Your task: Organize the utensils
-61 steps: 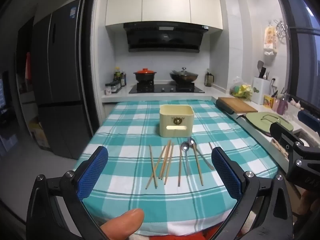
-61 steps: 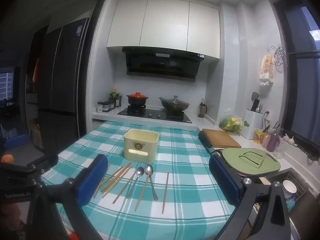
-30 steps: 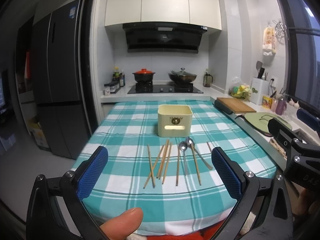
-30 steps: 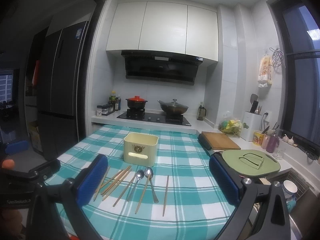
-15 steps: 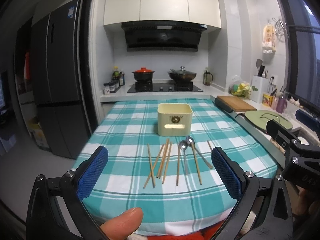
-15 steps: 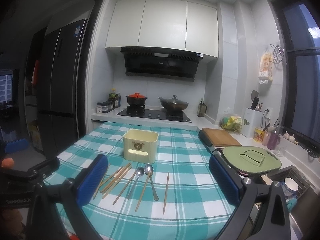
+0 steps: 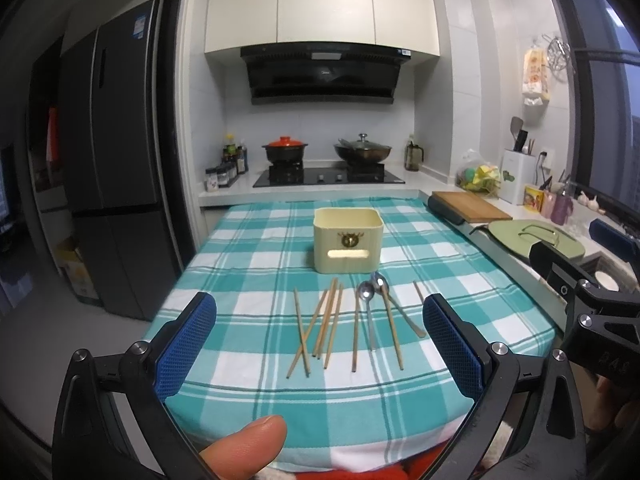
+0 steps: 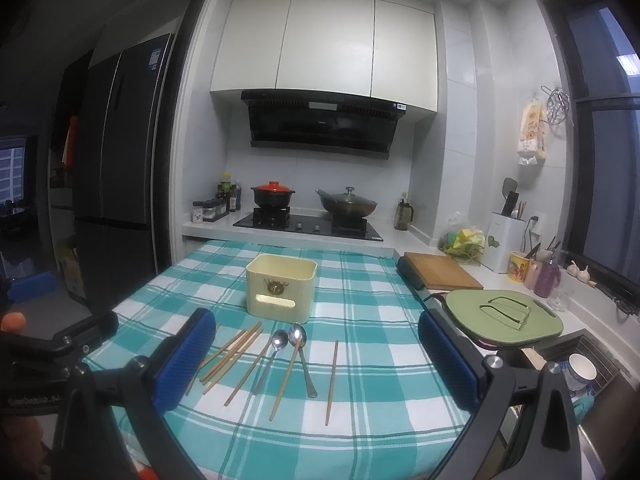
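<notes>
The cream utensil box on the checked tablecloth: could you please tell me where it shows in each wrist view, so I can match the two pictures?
Left wrist view: the cream utensil box stands centre frame, just beyond the chopsticks and spoons.
Right wrist view: the box sits left of centre, again behind the utensils.
Shared landmark: the red-lidded pot on the stove behind it.

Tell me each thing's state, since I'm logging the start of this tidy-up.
Left gripper: open, empty.
Right gripper: open, empty.
Cream holder: upright, looks empty.
Chopsticks: lying loose on the tablecloth.
Two spoons: lying flat, bowls toward the holder.
</notes>
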Tool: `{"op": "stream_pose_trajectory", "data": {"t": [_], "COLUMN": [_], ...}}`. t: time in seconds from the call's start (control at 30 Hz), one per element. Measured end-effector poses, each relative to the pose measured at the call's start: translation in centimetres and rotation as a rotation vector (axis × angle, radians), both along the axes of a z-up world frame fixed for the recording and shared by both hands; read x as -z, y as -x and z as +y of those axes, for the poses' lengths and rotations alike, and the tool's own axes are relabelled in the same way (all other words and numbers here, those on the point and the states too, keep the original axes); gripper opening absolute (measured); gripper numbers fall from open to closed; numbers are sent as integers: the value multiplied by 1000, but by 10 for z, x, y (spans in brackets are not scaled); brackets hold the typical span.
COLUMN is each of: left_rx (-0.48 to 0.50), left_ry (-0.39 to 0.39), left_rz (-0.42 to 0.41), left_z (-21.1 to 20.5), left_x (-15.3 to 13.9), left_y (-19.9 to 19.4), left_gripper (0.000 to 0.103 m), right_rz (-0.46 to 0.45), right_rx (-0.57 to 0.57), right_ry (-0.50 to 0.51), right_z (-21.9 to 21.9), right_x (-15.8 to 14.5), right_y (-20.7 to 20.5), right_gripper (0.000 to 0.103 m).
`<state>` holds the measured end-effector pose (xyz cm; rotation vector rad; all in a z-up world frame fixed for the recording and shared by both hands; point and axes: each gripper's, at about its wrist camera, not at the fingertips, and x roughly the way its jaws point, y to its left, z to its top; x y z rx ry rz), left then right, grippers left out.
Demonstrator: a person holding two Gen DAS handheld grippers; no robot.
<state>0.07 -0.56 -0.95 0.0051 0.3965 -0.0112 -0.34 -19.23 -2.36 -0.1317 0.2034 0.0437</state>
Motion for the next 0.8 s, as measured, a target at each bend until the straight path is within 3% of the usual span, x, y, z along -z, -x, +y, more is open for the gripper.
{"op": "stream_pose_trajectory", "data": {"t": [0.8], "left_rx": [5], "left_ry": [-6], "left_rz": [15], "left_z": [1], "left_x": [-1], "left_y": [-6], "left_gripper": [103], "right_rz": [26], "right_rx": [-3], "right_ry": [-14], "right_z": [-1], "right_x": [1], "right_y": [-7], "right_gripper": [103]}}
